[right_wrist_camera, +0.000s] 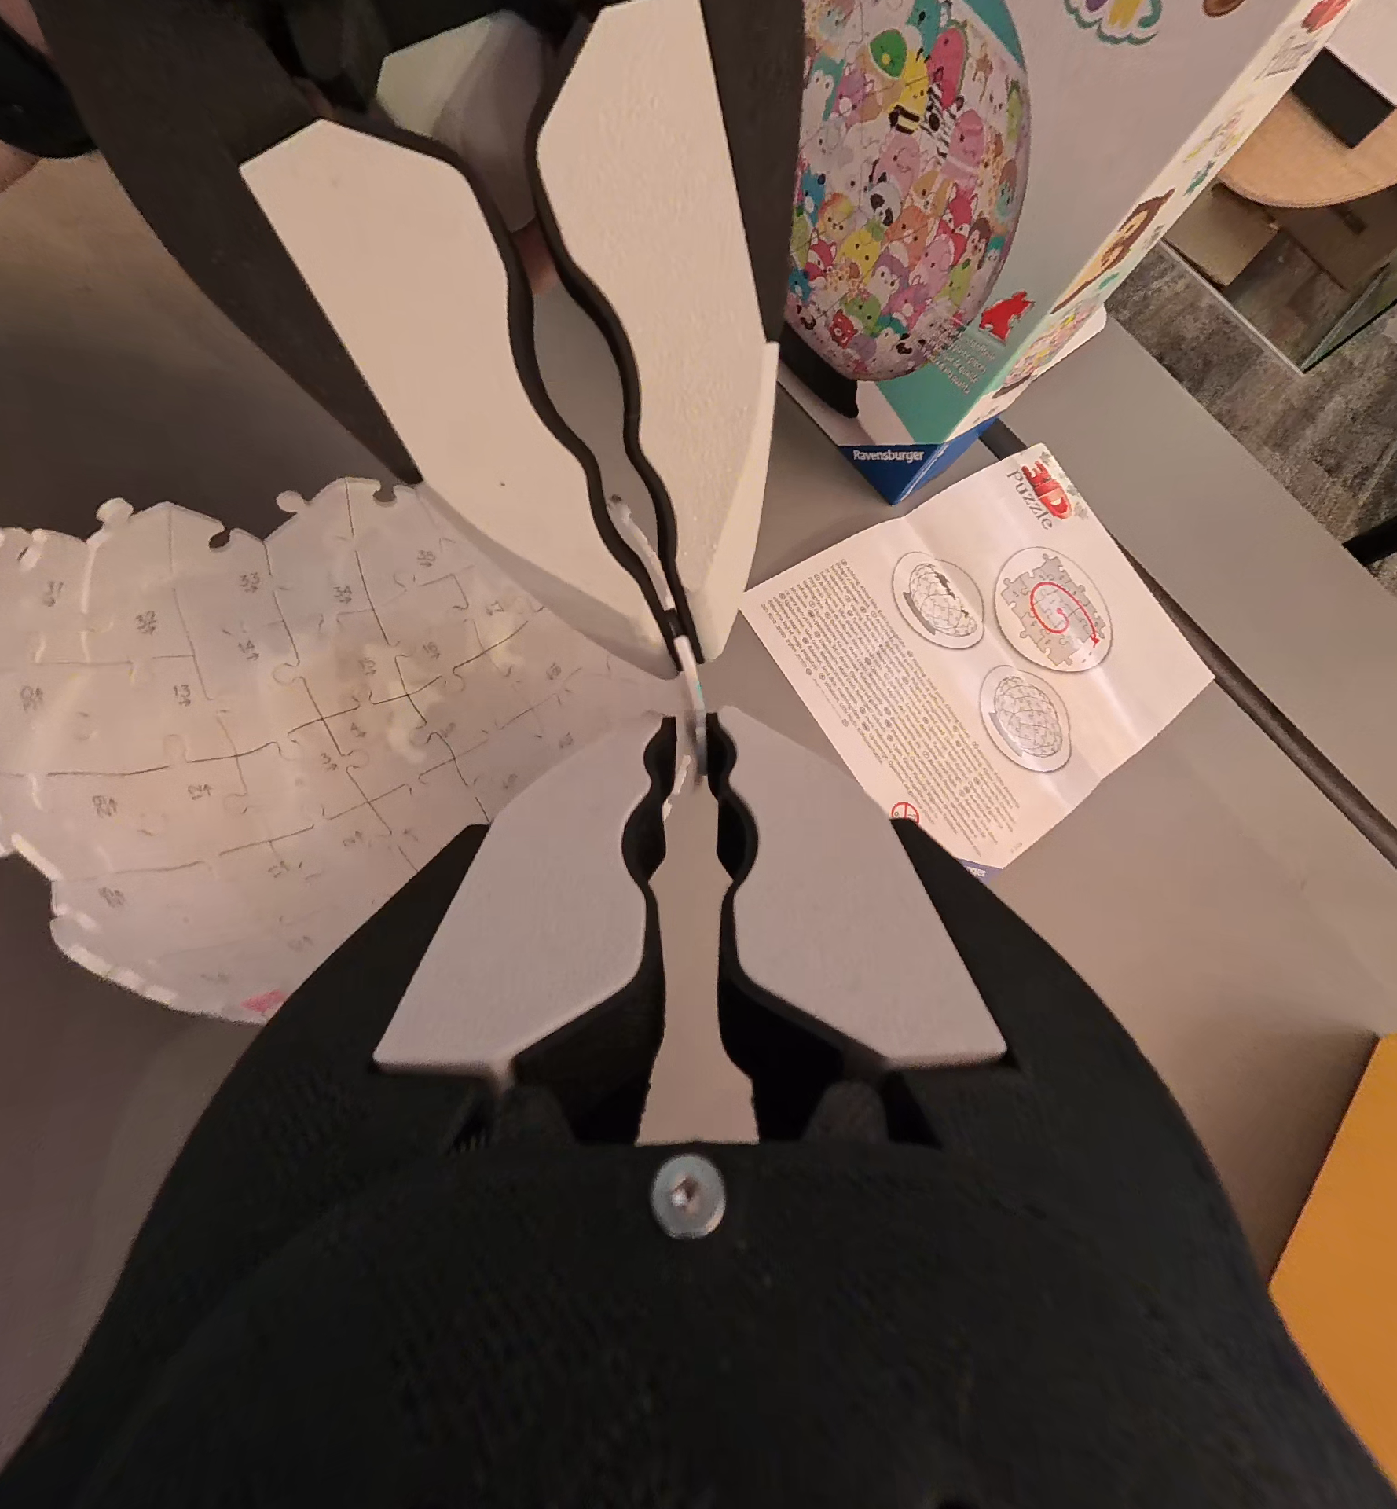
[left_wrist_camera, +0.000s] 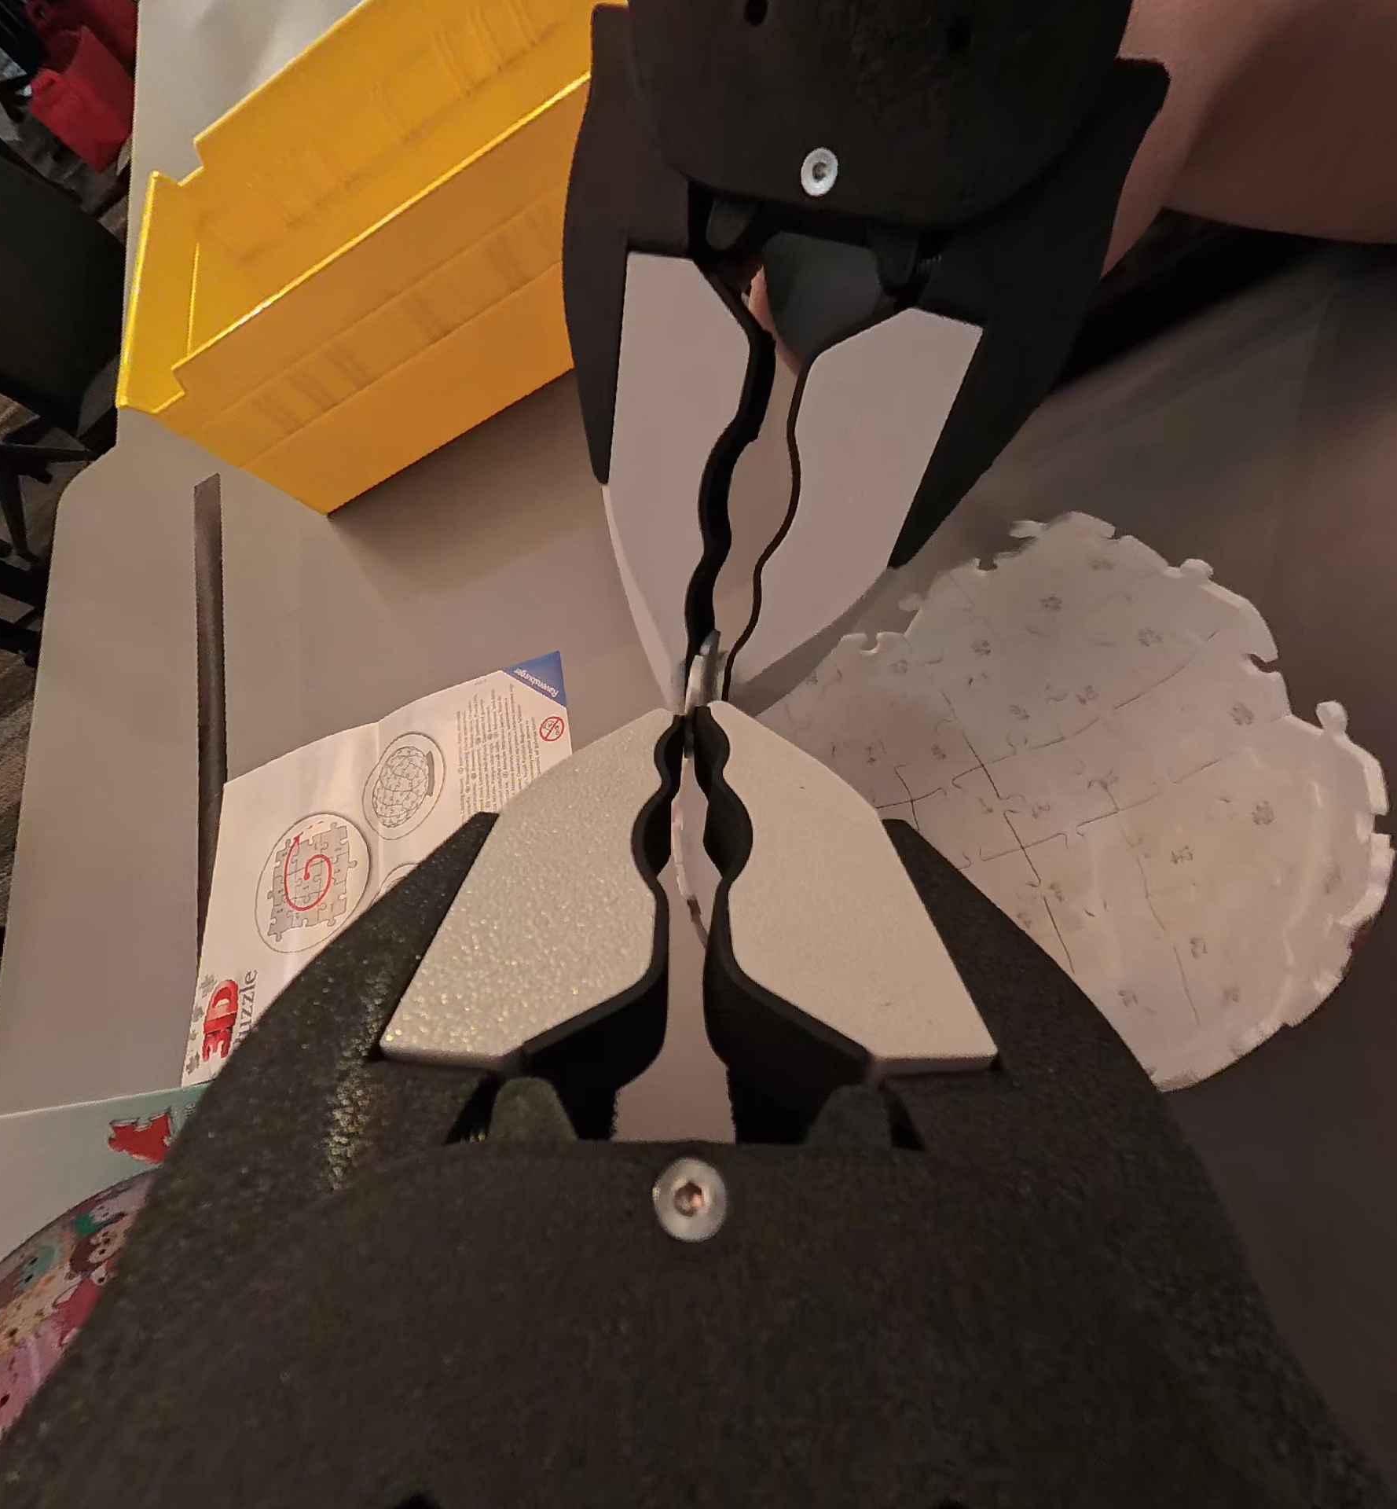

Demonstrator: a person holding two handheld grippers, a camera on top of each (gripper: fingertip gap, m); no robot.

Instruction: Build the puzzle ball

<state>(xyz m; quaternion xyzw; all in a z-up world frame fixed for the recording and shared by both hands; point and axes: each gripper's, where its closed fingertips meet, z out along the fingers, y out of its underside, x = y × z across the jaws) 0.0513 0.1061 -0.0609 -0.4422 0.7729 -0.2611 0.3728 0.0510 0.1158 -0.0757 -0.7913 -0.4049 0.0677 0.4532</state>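
Note:
My left gripper [left_wrist_camera: 685,723] and right gripper [left_wrist_camera: 710,663] meet tip to tip above the grey table. Each is shut on a thin white puzzle piece seen edge on. The left one's piece [left_wrist_camera: 683,865] shows between its jaws, and the right one's piece [left_wrist_camera: 702,674] sticks out at its tips. In the right wrist view the right gripper [right_wrist_camera: 691,727] holds its piece [right_wrist_camera: 694,702] against the left gripper [right_wrist_camera: 683,645]. The pieces touch at the tips. The partly built puzzle shell [left_wrist_camera: 1087,776] lies inner side up beside them, also in the right wrist view [right_wrist_camera: 230,735].
A yellow bin [left_wrist_camera: 369,269] stands at the far side, its corner also in the right wrist view [right_wrist_camera: 1373,1266]. An instruction leaflet [left_wrist_camera: 401,784] [right_wrist_camera: 981,653] lies flat. The puzzle box [right_wrist_camera: 965,204] stands near the table edge [right_wrist_camera: 1291,735]. Chairs stand beyond. My left and right fingertips are right by each other.

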